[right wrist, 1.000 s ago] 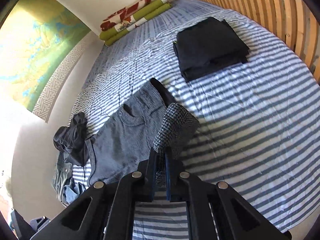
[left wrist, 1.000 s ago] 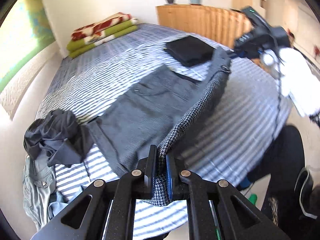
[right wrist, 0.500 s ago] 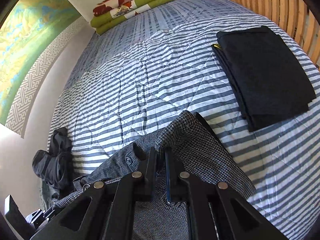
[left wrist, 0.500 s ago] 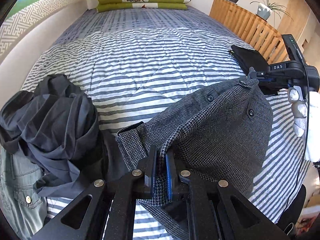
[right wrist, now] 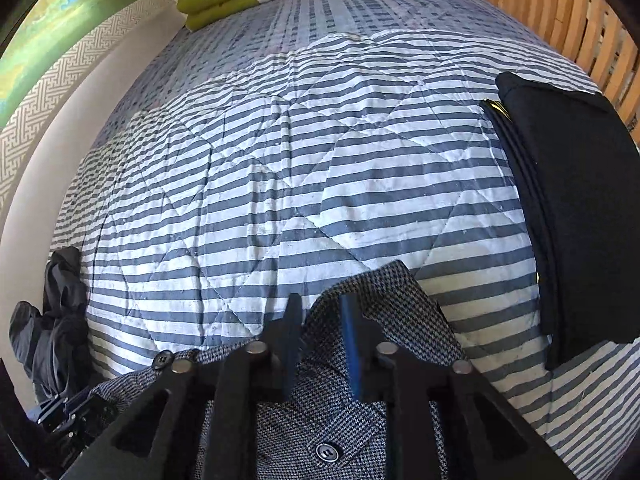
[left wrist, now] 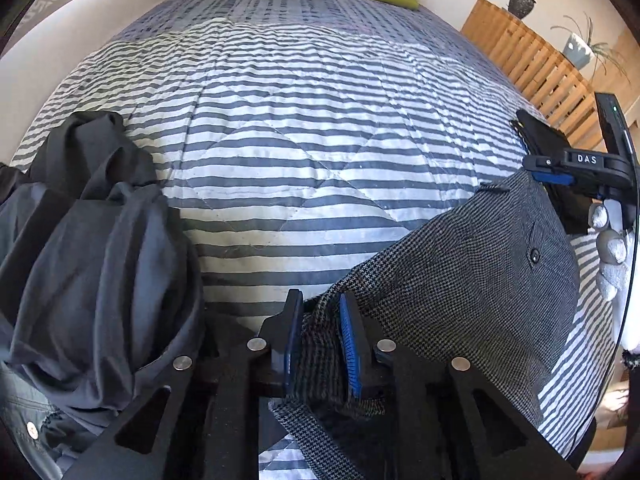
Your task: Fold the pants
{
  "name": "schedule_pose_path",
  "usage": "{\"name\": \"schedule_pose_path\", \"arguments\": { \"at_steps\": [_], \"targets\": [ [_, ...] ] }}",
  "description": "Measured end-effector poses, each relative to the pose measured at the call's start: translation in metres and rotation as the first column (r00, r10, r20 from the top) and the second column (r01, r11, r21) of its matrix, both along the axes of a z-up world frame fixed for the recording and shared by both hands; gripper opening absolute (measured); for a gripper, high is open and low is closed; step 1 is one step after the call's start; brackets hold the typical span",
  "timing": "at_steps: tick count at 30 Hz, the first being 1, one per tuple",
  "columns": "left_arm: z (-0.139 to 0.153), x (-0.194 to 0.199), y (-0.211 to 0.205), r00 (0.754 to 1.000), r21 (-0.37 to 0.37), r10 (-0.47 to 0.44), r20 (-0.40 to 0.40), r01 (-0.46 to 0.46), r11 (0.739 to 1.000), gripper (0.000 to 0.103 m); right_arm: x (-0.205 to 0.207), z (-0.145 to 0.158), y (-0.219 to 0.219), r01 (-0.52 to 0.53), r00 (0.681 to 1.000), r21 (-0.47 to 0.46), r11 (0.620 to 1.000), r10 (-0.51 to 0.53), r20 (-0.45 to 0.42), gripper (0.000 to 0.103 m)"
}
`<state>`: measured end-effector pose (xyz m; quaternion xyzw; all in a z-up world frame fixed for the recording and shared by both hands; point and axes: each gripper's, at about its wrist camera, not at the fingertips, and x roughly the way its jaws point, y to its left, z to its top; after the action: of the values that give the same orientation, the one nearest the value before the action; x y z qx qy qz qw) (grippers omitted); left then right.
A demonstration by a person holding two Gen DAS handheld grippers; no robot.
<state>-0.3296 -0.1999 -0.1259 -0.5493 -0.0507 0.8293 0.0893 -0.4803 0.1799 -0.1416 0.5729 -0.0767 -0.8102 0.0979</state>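
1. Left gripper (left wrist: 318, 334): jaws have just been opening – parted, with the checked pants (left wrist: 472, 280) edge loose between them, pads no longer pressing.
2. Right gripper (right wrist: 320, 338): jaws have also just been opening; cloth lies between and under them, not clamped.
3. Pants: folded over on the striped quilt (right wrist: 280, 184) at the near edge of the bed, button side up in the right wrist view. The right gripper shows at the fold's far corner in the left wrist view.
4. Surroundings: a dark crumpled heap (left wrist: 88, 248) just beside the pants on the left; a folded black stack (right wrist: 576, 216) to the right, apart from them.
5. Risks, as judged:
   - Cloth may snag on a pad on withdrawal and drag the fold open – the edge sits deep between the left jaws.
   - The near edge may slide off the bed.
   - The heap may get caught in the next fold.
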Motion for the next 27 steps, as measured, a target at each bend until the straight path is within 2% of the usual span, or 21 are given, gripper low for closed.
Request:
{"name": "schedule_pose_path", "arguments": {
  "at_steps": [2,4,7,9,11,13,16,18,20,21,22,23,27],
  "targets": [
    [0.015,0.013,-0.011,0.999,-0.001,0.031,-0.038,-0.031,1.000,0.036,0.003,0.012,0.008,-0.007,1.000,-0.032,0.999,0.006,-0.007,0.042],
    [0.031,0.036,-0.020,0.996,0.037,0.048,-0.076,-0.046,0.998,0.040,0.012,0.028,0.018,-0.018,0.999,-0.046,0.999,0.017,-0.034,0.042],
    [0.046,0.079,-0.017,0.995,0.060,0.014,-0.095,-0.008,0.998,0.046,0.039,0.045,0.043,-0.039,0.998,-0.116,0.992,0.033,-0.054,0.043],
    [0.049,0.109,-0.010,0.996,0.117,-0.011,-0.083,0.020,0.993,0.054,0.062,0.043,0.053,-0.074,0.996,-0.084,0.994,0.071,-0.049,0.043],
    [0.047,0.134,-0.001,0.997,0.172,-0.026,-0.078,0.040,0.984,0.068,0.088,0.036,0.062,-0.102,0.992,0.007,0.995,0.102,-0.072,0.043],
    [0.041,0.149,0.013,0.997,0.185,-0.036,-0.063,0.048,0.982,0.069,0.107,0.027,0.073,-0.115,0.988,0.065,0.991,0.121,-0.097,0.044],
    [0.028,0.161,0.038,0.996,0.158,-0.069,-0.054,0.076,0.985,0.068,0.120,0.012,0.097,-0.103,0.991,0.041,0.994,0.106,-0.076,0.052],
    [0.020,0.163,0.048,0.996,0.127,-0.074,-0.046,0.080,0.989,0.062,0.124,0.006,0.106,-0.096,0.993,0.055,0.994,0.100,-0.069,0.052],
    [0.009,0.161,0.051,0.997,0.131,-0.076,-0.010,0.077,0.988,0.025,0.126,0.003,0.111,-0.097,0.991,0.095,0.991,0.104,-0.078,0.053],
    [0.003,0.161,0.052,0.998,0.129,-0.066,0.009,0.064,0.990,0.018,0.126,0.001,0.113,-0.101,0.991,0.098,0.990,0.109,-0.077,0.053],
    [-0.001,0.160,0.050,0.998,0.125,-0.054,0.023,0.050,0.991,0.007,0.125,-0.001,0.114,-0.108,0.991,0.089,0.990,0.115,-0.072,0.054],
    [-0.004,0.159,0.048,0.999,0.126,-0.040,0.031,0.036,0.991,0.003,0.123,-0.003,0.114,-0.112,0.991,0.075,0.991,0.117,-0.067,0.055],
    [-0.003,0.166,0.029,0.999,0.191,0.013,0.031,-0.019,0.981,0.003,0.117,-0.018,0.111,-0.103,0.994,0.040,0.994,0.104,-0.029,0.052]
  ]
}}
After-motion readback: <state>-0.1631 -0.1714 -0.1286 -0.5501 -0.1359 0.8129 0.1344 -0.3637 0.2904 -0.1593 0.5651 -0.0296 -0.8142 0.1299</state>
